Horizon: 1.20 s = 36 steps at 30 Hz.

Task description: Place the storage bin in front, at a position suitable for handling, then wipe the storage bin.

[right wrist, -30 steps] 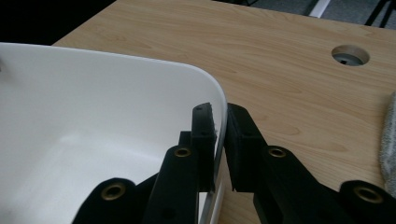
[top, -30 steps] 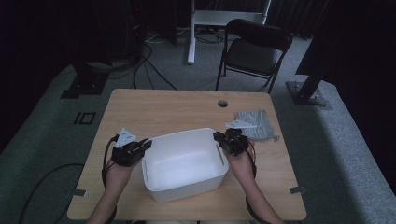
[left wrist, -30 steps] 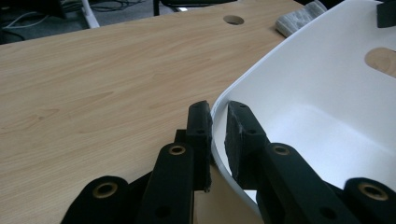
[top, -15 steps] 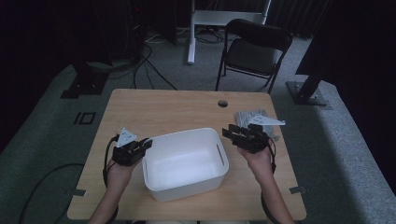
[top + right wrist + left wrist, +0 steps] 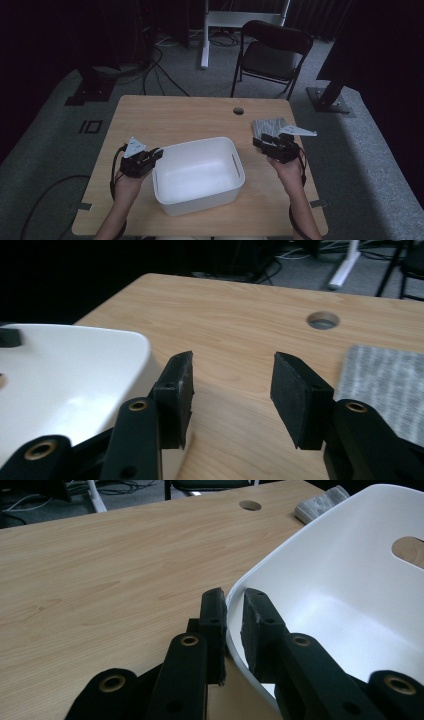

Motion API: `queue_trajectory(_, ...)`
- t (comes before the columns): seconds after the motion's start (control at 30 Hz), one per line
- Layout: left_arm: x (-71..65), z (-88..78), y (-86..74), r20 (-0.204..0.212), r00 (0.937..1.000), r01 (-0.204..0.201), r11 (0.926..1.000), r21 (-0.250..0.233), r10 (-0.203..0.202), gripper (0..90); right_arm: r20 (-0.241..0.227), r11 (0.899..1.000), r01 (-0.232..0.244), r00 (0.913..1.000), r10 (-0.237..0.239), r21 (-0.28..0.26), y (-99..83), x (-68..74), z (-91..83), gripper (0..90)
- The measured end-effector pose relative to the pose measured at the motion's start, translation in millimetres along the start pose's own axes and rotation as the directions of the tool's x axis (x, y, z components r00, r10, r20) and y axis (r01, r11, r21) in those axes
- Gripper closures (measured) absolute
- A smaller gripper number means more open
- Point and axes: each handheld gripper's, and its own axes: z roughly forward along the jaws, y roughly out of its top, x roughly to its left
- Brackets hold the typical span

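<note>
Left gripper (image 5: 156,153): it is seen in the high view at the left rim of the white plastic tub (image 5: 198,172). In the left gripper view the thin rim of the tub (image 5: 320,580) is pinched between the two black pads (image 5: 214,620), one outside the wall and one inside.

White plastic tub: it is placed on the wooden table (image 5: 185,117), near the front edge, between the two hands. Nothing is seen inside it.

Right gripper (image 5: 260,141): its jaws have just been opening; they are spread now and nothing is held between them. In the right gripper view (image 5: 232,390) only bare table is seen in the gap, and the tub stands apart at the left.

Grey folded cloth (image 5: 270,125): it is lying on the table just beside the right gripper, untouched.

Progress: the tub seems to be set in place and released on the right side only. The left grip is not yet released, and the cloth is probably left to be picked.
</note>
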Motion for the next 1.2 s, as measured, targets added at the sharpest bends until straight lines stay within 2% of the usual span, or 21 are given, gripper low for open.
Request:
queue_trajectory(0.17,0.1,0.1,0.1,0.001,1.0,0.002,1.0,0.0,-0.002,79.8,0.014,1.0,-0.019,0.9997,0.019,-0.003,-4.8,-9.8,1.0,47.8)
queue_trajectory(0.6,0.5,0.2,-0.1,0.004,1.0,0.002,1.0,-0.002,-0.002,79.7,0.102,0.999,-0.03,0.9944,0.028,0.023,-15.3,-44.0,10.9,42.9)
queue_trajectory(0.8,0.4,0.2,-0.3,0.005,1.0,0.003,1.0,-0.004,-0.003,79.7,0.154,0.998,-0.062,0.9865,0.056,0.032,-23.5,-65.6,18.1,42.9)
queue_trajectory(1.03,0.6,0.1,-0.5,0.005,1.0,0.004,1.0,-0.005,-0.004,79.7,0.181,0.994,-0.104,0.9788,0.097,0.031,-29.7,-86.7,27.9,38.2)
queue_trajectory(1.2,0.6,0.3,-0.8,0.005,1.0,0.007,0.9999,-0.009,-0.007,79.6,0.228,0.992,-0.12,0.9677,0.108,0.036,-29.6,-97.1,39.3,33.5)
